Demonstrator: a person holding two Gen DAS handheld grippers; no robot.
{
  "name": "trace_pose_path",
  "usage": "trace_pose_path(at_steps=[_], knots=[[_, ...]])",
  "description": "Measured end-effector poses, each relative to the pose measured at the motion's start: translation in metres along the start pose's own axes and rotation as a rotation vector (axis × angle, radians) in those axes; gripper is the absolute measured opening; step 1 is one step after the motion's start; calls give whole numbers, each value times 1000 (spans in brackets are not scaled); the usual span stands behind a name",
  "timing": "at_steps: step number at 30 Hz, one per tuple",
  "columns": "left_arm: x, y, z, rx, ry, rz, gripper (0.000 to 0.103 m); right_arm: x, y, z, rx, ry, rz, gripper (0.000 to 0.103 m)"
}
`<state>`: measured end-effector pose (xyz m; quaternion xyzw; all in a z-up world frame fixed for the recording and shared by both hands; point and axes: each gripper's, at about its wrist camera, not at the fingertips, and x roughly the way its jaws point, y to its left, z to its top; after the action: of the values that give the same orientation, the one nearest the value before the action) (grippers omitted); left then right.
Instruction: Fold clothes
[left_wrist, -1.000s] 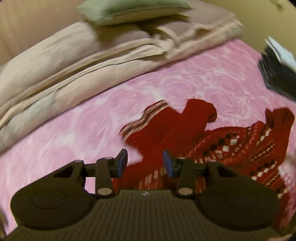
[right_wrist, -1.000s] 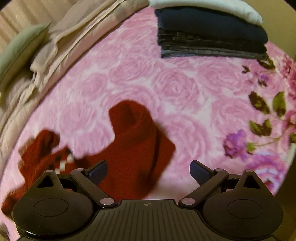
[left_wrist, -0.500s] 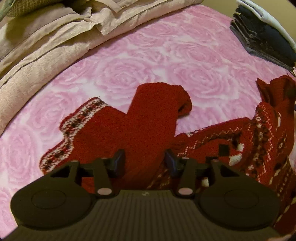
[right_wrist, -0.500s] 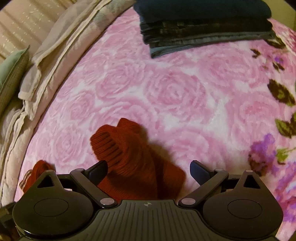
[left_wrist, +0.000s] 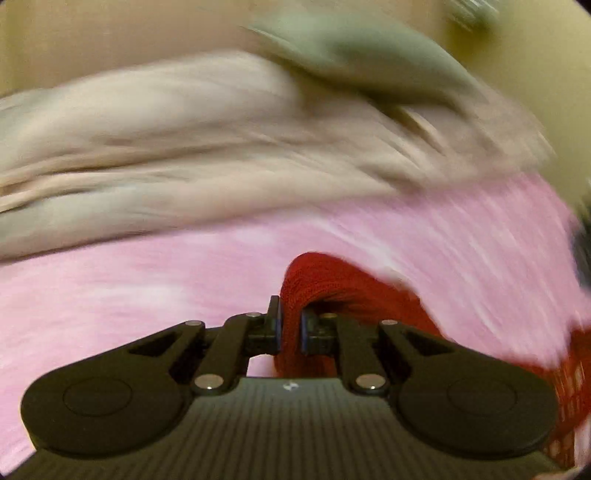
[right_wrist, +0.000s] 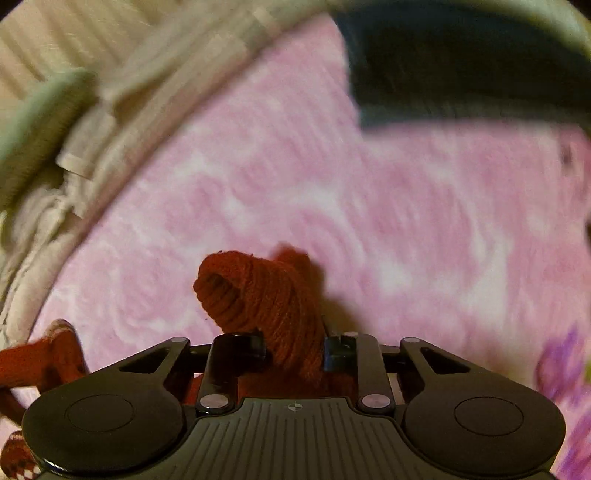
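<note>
A red knit sweater (left_wrist: 325, 280) with a white and black pattern lies on a pink rose-print bedspread (left_wrist: 129, 288). My left gripper (left_wrist: 290, 325) is shut on a fold of its plain red knit, which bulges up above the fingers. The patterned body (left_wrist: 569, 384) trails off at the lower right. In the right wrist view, my right gripper (right_wrist: 295, 350) is shut on a red sleeve (right_wrist: 255, 291) whose ribbed cuff stands up between the fingers. More of the sweater (right_wrist: 40, 354) shows at the lower left. Both views are blurred by motion.
A heap of beige bedding (left_wrist: 184, 155) with a green pillow (left_wrist: 362, 51) lies along the far side of the bed. A stack of dark folded clothes (right_wrist: 461, 66) sits at the back right in the right wrist view. Purple flowers (right_wrist: 565, 362) mark the bedspread's right edge.
Both grippers were open over the sweater and have closed on it, the left on a red fold, the right on the sleeve. Both views now swing fast and blur.
</note>
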<state>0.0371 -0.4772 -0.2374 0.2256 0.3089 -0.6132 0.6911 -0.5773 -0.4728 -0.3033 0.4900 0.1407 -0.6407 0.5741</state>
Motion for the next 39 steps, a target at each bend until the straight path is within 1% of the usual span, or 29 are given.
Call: trace_pose_path(at_steps=[3, 5, 6, 8, 9, 10, 11, 12, 13, 14, 15, 16, 17, 18, 19, 20, 21, 22, 23, 24, 25, 27, 28, 31, 32, 35, 36, 37, 39], knots=[[-74, 97, 9, -229, -130, 231, 7, -27, 10, 15, -46, -110, 40, 21], [-123, 150, 1, -349, -187, 372, 7, -44, 11, 23, -51, -176, 59, 21], [-146, 175, -9, -413, -200, 396, 7, -53, 12, 27, -54, -209, 68, 21], [-175, 204, -34, -503, -206, 430, 7, -71, 13, 34, -59, -274, 87, 21], [-180, 214, -51, -532, -183, 423, 11, -80, 13, 38, -62, -307, 96, 21], [-178, 220, -67, -556, -130, 421, 16, -89, 14, 42, -65, -340, 106, 22], [-170, 223, -89, -576, -48, 444, 18, -97, 14, 46, -68, -373, 115, 23], [-162, 223, -108, -585, 18, 472, 18, -90, 8, 41, -59, -303, 46, 25], [-153, 220, -129, -595, 88, 490, 18, -80, 1, 35, -50, -223, -30, 35], [-146, 215, -152, -616, 165, 498, 18, -68, -9, 28, -36, -106, -97, 47], [-139, 211, -175, -637, 239, 506, 18, -57, -22, 18, -16, 21, -169, 55], [-137, 206, -192, -666, 288, 502, 18, -45, -35, 8, 6, 148, -242, 63], [-137, 200, -209, -695, 334, 497, 18, -46, -43, 0, 16, 183, -275, 63], [-141, 193, -218, -718, 353, 478, 18, -47, -52, -8, 25, 209, -305, 63], [-145, 185, -227, -739, 370, 456, 18, -53, -54, -10, 22, 191, -323, 63], [-149, 177, -224, -743, 361, 419, 18, -58, -50, -8, 3, 162, -311, 63], [-151, 170, -215, -723, 345, 385, 18, -63, -45, -4, -17, 132, -296, 64], [-152, 163, -205, -701, 328, 350, 18, -62, -32, 2, -58, 114, -257, 64], [-147, 152, -190, -652, 305, 305, 19, -60, -19, 9, -101, 98, -216, 64], [-141, 141, -174, -605, 281, 260, 23, -58, -5, 15, -143, 81, -175, 64], [-128, 127, -158, -570, 260, 201, 29, -44, 12, 13, -177, 105, -130, 65], [-102, 100, -127, -502, 220, 83, 35, -14, 48, 5, -242, 160, -40, 65], [-82, 85, -116, -498, 224, 21, 37, 1, 66, 1, -274, 188, 5, 65], [-22, 41, -84, -485, 241, -163, 38, 45, 121, -10, -371, 271, 142, 65], [-2, 25, -79, -472, 264, -209, 38, 60, 139, -14, -403, 298, 187, 65], [54, -9, -62, -417, 327, -279, 41, 105, 193, -25, -498, 380, 325, 65], [72, -17, -59, -407, 362, -289, 41, 119, 211, -29, -530, 407, 371, 65], [88, -21, -58, -406, 395, -293, 41, 129, 218, -34, -521, 423, 393, 65], [109, -20, -58, -415, 434, -303, 41, 148, 231, -45, -497, 451, 431, 65]])
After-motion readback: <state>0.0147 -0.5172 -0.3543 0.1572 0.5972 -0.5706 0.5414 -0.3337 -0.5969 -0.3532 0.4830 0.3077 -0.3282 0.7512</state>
